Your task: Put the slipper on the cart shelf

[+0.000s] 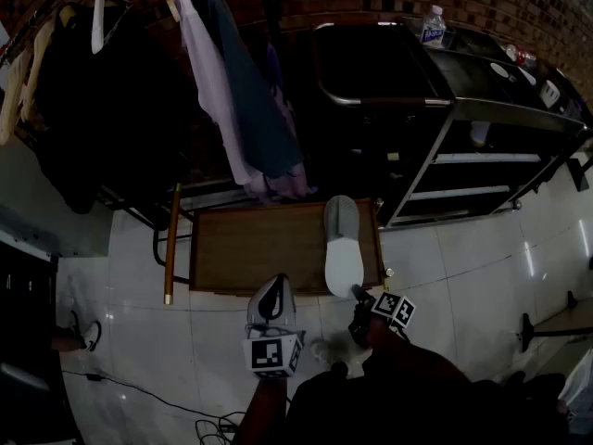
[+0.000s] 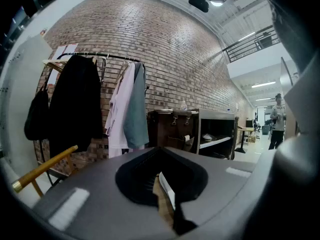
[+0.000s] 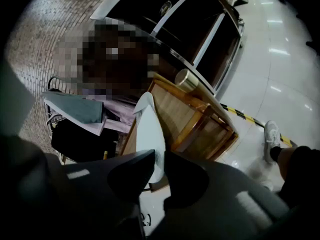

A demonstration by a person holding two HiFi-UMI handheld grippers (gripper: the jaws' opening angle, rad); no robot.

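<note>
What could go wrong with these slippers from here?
The white slipper in the right gripper seems to overhang the near edge of the wooden cart, so it may tip off on release. The left gripper pinches the second slipper by a thin edge; it could slip.

A white-and-grey foam slipper (image 1: 343, 248) lies on the right end of the low brown wooden cart shelf (image 1: 250, 248). Before the shelf, a second grey slipper (image 1: 271, 302) sits between the left gripper (image 2: 167, 200) fingers. Behind hang clothes on a rack (image 1: 213, 91); to the right stands a black metal shelving unit (image 1: 482, 111), a clear plastic bottle (image 1: 433, 26) on top.
</note>
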